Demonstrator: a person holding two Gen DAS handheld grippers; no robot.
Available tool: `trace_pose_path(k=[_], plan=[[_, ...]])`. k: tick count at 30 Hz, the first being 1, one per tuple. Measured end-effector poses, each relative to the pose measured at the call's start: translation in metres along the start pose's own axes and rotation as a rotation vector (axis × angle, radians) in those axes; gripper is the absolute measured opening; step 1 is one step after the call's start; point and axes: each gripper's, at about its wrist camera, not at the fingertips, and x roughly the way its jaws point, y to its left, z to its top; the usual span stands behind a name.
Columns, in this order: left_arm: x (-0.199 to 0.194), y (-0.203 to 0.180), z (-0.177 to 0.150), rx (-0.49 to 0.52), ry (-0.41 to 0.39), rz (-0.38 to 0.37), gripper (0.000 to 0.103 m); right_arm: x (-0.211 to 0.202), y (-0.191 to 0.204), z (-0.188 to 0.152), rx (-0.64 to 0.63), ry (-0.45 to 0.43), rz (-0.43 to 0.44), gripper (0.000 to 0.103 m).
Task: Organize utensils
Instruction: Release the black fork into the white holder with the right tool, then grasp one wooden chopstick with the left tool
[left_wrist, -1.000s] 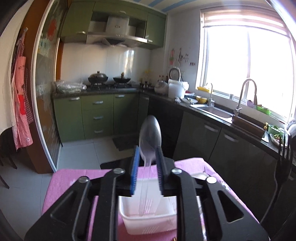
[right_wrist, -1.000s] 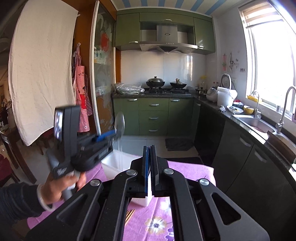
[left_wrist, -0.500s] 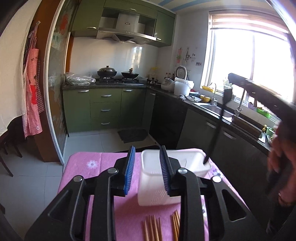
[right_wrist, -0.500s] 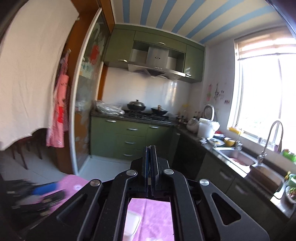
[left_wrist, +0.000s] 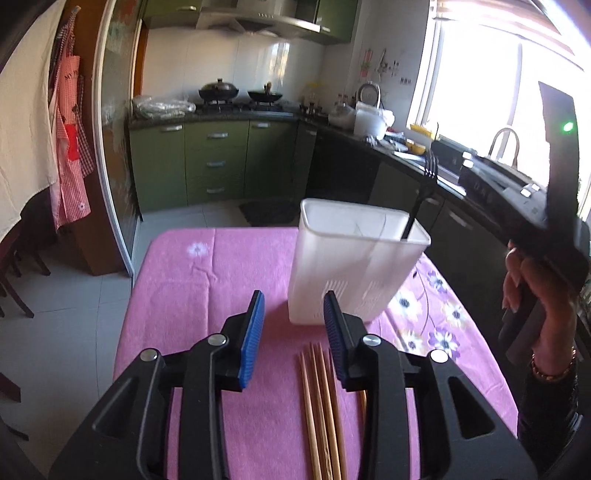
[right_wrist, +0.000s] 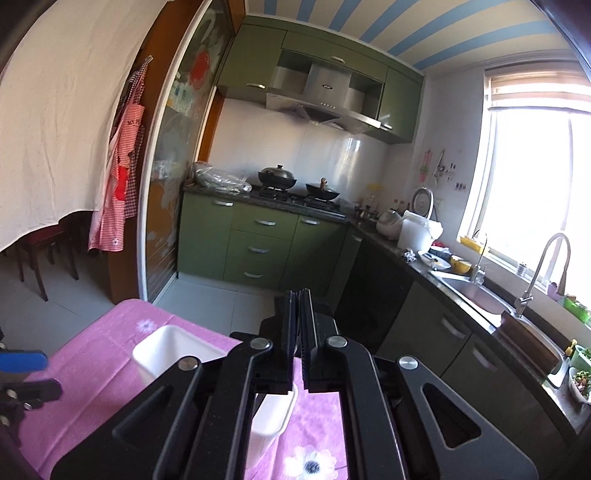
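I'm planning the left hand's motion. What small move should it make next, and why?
Probably lower the left gripper onto the chopsticks lying on the pink tablecloth. Its jaws are opening with nothing between them, the chopsticks lie just below, and the white bin already holds a black fork.

Two dark woks (right_wrist: 277, 176) sit on the stove beneath green cabinets (right_wrist: 255, 40); a checked apron (right_wrist: 122, 177) hangs at left.

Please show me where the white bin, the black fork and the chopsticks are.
white bin (left_wrist: 343, 273), left wrist view, on its front wall.
black fork (left_wrist: 430, 168), left wrist view, on its prongs.
chopsticks (left_wrist: 319, 406), left wrist view, on the middle of the sticks.
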Motion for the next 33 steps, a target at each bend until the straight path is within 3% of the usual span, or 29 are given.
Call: trace_pose_path(k=[3, 6, 9, 10, 13, 17, 22, 26, 29, 33], plan=[[0.007, -0.006, -0.009, -0.001, 0.088, -0.032, 0.040, -0.021, -0.004, 0.000, 0.011, -0.026, 0.008, 0.005], [0.010, -0.014, -0.017, 0.015, 0.147, -0.044, 0.040, -0.051, -0.018, -0.001, 0.039, -0.041, 0.013, 0.006], [0.017, -0.020, -0.027, 0.022, 0.219, -0.058, 0.042, -0.082, -0.034, -0.014, 0.081, -0.018, 0.041, 0.017], [0.021, -0.021, -0.031, 0.019, 0.255, -0.071, 0.042, -0.090, -0.038, -0.024, 0.097, 0.014, 0.057, 0.023], [0.037, -0.025, -0.045, 0.022, 0.354, -0.091, 0.042, -0.105, -0.046, -0.061, 0.140, 0.117, 0.108, 0.029], [0.062, -0.026, -0.059, 0.009, 0.463, -0.094, 0.042, -0.109, -0.039, -0.113, 0.151, 0.251, 0.121, 0.032], [0.084, -0.023, -0.065, -0.004, 0.516, -0.061, 0.041, -0.103, -0.027, -0.165, 0.184, 0.380, 0.150, 0.036], [0.098, -0.021, -0.066, 0.011, 0.543, -0.026, 0.037, -0.105, -0.031, -0.195, 0.239, 0.424, 0.172, 0.036], [0.109, -0.019, -0.068, 0.018, 0.572, -0.007, 0.025, -0.107, -0.035, -0.204, 0.279, 0.437, 0.178, 0.036], [0.121, -0.019, -0.067, 0.030, 0.588, 0.024, 0.021, -0.104, -0.037, -0.199, 0.297, 0.448, 0.184, 0.036]])
